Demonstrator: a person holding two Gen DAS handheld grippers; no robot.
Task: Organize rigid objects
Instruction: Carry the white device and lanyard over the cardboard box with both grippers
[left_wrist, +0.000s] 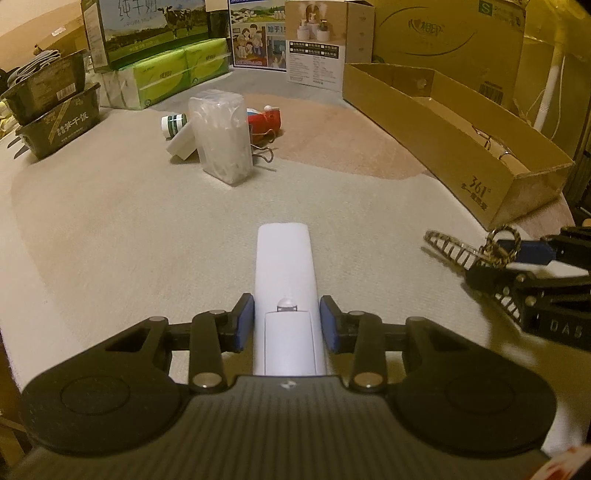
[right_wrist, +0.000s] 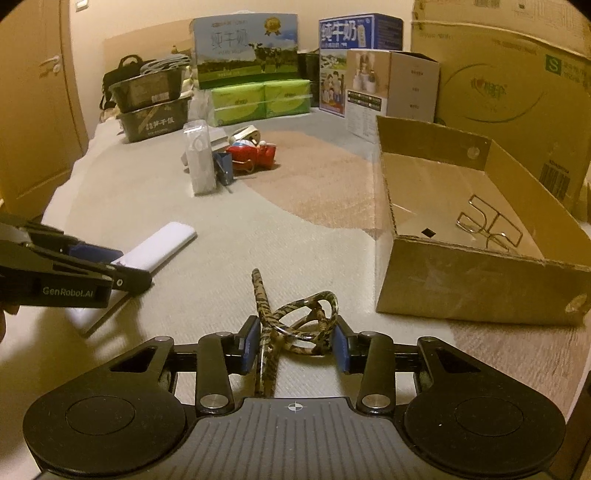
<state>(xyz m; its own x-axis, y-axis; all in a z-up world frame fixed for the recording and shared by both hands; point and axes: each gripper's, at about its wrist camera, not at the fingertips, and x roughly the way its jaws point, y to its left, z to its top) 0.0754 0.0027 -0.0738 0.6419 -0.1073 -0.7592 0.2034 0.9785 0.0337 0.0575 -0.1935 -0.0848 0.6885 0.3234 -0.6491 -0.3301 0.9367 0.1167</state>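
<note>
Left wrist: left gripper (left_wrist: 287, 321) clamps remote (left_wrist: 286, 288), right gripper (right_wrist: 294, 345) grips hair clip (right_wrist: 295, 321); pickup done, next carry both to box (right_wrist: 480, 291).

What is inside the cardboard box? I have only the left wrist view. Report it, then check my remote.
Observer: A gold wire rack lies on the floor of the cardboard box.
Operator: Name anything else in there.
Observer: One small black square, near the front wall.
Operator: Now the remote.
Observer: The left gripper holds the white remote control clear of the cloth; its shadow falls beneath.
</note>
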